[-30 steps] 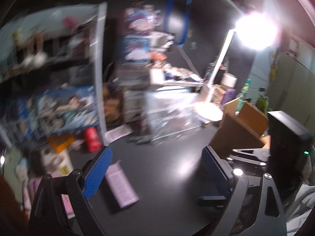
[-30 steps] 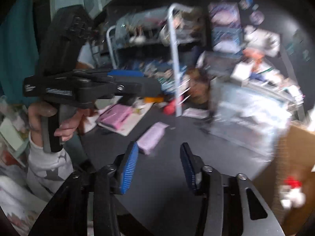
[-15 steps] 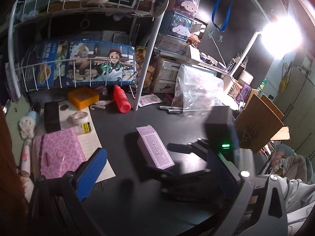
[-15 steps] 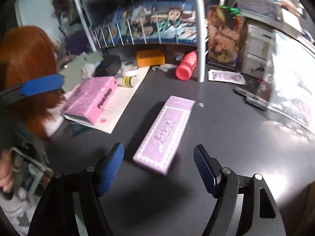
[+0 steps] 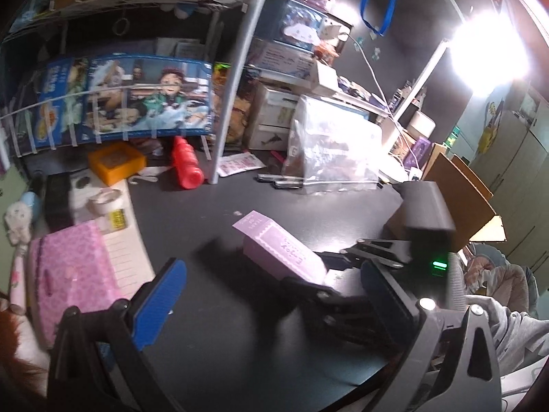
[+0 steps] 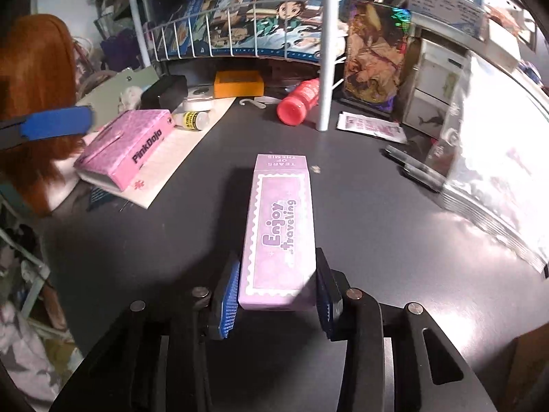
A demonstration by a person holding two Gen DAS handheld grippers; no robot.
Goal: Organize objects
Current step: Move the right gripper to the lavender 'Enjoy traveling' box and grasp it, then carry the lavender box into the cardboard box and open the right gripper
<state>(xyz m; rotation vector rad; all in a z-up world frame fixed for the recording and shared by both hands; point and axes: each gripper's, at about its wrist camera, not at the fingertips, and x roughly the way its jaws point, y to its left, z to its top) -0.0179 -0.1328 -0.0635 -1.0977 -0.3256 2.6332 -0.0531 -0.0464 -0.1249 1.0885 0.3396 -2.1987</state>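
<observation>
Purple box [image 6: 279, 226] is lying on the dark desk [image 6: 377, 240], its near end pinched by the closing right gripper [image 6: 277, 292].
It could be tipping or slipping when lifted; the left gripper [image 5: 271, 292] is hanging wide open, and the red bottle [image 6: 298, 101] is sitting farther back.

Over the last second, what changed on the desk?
The right gripper came down over the lilac box, and its jaws have just been closing: they now pinch the box's near end. The left gripper dropped lower, open and empty. The box, pink case and red bottle stayed put.
</observation>
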